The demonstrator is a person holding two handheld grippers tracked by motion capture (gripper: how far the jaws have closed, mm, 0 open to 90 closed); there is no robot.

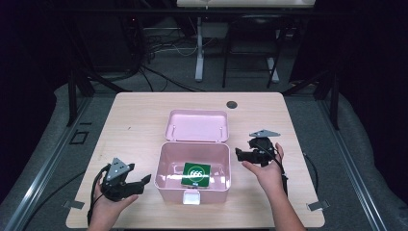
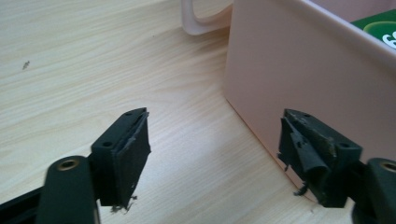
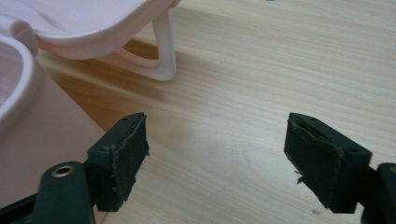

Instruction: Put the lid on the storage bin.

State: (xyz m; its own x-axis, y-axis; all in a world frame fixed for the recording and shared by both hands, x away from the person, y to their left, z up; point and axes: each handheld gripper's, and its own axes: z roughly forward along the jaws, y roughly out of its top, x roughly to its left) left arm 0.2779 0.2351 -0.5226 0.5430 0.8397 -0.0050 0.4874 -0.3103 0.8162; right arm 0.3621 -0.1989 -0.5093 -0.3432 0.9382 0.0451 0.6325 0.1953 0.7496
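Dim workshop all around, cables and desk legs in shadow at twelve o'clock, and under the light a pale wood-grain table (image 1: pixel 139 115) with one object at its centre: a pink plastic storage box (image 1: pixel 193 190), its hinged pink lid (image 1: pixel 197 125) thrown back flat toward twelve o'clock. Inside the box, lying on the floor toward six o'clock, sits a green card packet with a white round logo (image 1: pixel 196 174), and that looks to be what the work is about. By the look of it the packet is light, flat and fairly stiff, with a glossy face that may slip, so the safest hold would be across its thin edges rather than its face; the box itself seems a light, rigid, thin-walled shell that could skid if nudged. The left gripper (image 1: pixel 144 182) hovers at the box's nine o'clock side, jaws spread wide and pinching nothing; in the left gripper view its right jaw stands just beside the pink wall, whether touching is hard to tell. Over at three o'clock, the right gripper (image 1: pixel 239 153) is likewise fully parted and empty, aimed at the box with bare table between the worn black pads (image 3: pixel 128 163).
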